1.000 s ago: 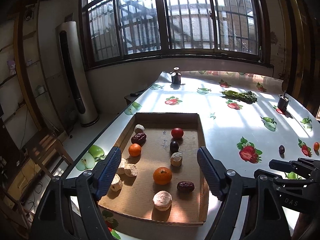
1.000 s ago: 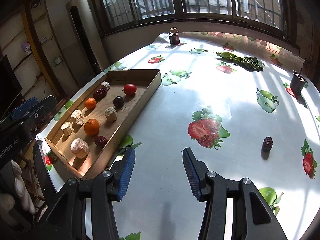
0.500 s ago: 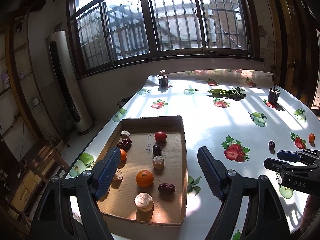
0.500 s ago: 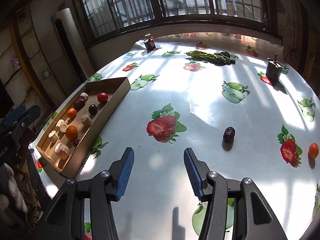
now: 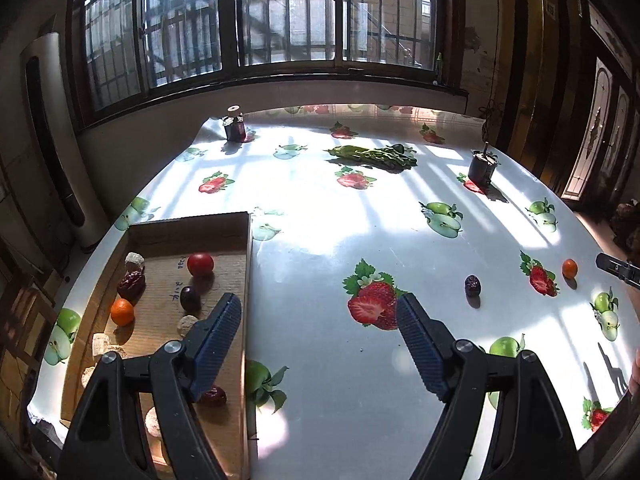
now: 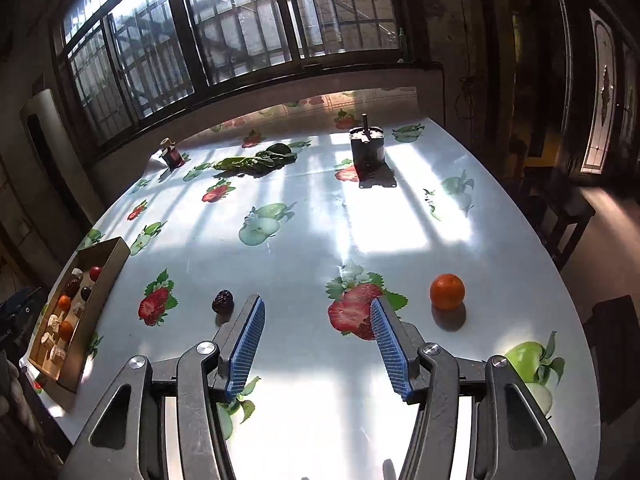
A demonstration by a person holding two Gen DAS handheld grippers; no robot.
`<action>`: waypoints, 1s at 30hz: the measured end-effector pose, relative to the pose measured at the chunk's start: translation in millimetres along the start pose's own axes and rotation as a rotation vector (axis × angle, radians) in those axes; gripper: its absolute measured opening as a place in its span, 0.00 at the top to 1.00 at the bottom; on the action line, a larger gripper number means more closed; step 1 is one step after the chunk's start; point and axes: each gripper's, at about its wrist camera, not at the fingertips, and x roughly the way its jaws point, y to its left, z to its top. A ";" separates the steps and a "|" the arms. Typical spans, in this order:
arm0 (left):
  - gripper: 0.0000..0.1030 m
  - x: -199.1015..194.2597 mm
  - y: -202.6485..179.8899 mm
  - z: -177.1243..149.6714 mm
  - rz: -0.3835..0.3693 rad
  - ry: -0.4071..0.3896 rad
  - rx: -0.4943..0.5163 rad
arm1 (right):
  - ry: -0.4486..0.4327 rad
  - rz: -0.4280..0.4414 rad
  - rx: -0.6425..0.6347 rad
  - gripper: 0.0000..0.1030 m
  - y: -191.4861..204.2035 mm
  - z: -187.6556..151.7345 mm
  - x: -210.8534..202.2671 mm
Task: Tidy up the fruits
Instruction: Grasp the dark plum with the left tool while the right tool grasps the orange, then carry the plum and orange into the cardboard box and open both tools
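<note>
A cardboard tray (image 5: 192,226) at the table's left holds several fruits: a red tomato (image 5: 200,264), a small orange (image 5: 122,312), dark dates and pale lumps. It also shows in the right wrist view (image 6: 105,276). A loose dark date (image 6: 223,301) and a loose orange (image 6: 447,291) lie on the fruit-print tablecloth; both show in the left wrist view, date (image 5: 472,285) and orange (image 5: 569,268). My left gripper (image 5: 319,312) is open and empty beside the tray's right wall. My right gripper (image 6: 317,312) is open and empty above the cloth between date and orange.
Green leafy vegetables (image 6: 256,161) lie at the back. A small dark jar (image 5: 235,124) and a dark metal block (image 6: 367,148) stand on the table. The table's right edge (image 6: 560,272) drops to the floor. A white standing unit (image 5: 52,140) is at left.
Both grippers have swung right, away from the tray. The loose date and orange have come into closer view of the right gripper. Both stay open.
</note>
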 end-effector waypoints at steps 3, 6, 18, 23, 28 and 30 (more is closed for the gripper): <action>0.23 34.7 -40.1 0.5 -0.094 0.067 0.068 | 0.020 -0.046 0.084 0.42 -46.9 1.7 -0.3; 0.23 65.8 -78.0 -1.3 -0.163 0.114 0.129 | 0.068 -0.035 0.123 0.42 -66.4 2.1 10.2; 0.36 120.4 -142.1 4.9 -0.285 0.168 0.190 | 0.190 -0.127 0.014 0.42 -50.9 13.2 95.3; 0.57 138.3 -142.4 2.0 -0.297 0.208 0.162 | 0.187 -0.137 -0.005 0.43 -50.7 10.3 104.2; 0.83 139.2 -143.0 1.6 -0.287 0.185 0.170 | 0.171 -0.184 -0.038 0.66 -45.9 10.3 106.0; 0.83 137.7 -141.3 1.6 -0.294 0.188 0.162 | 0.165 -0.185 -0.028 0.66 -46.6 10.2 105.5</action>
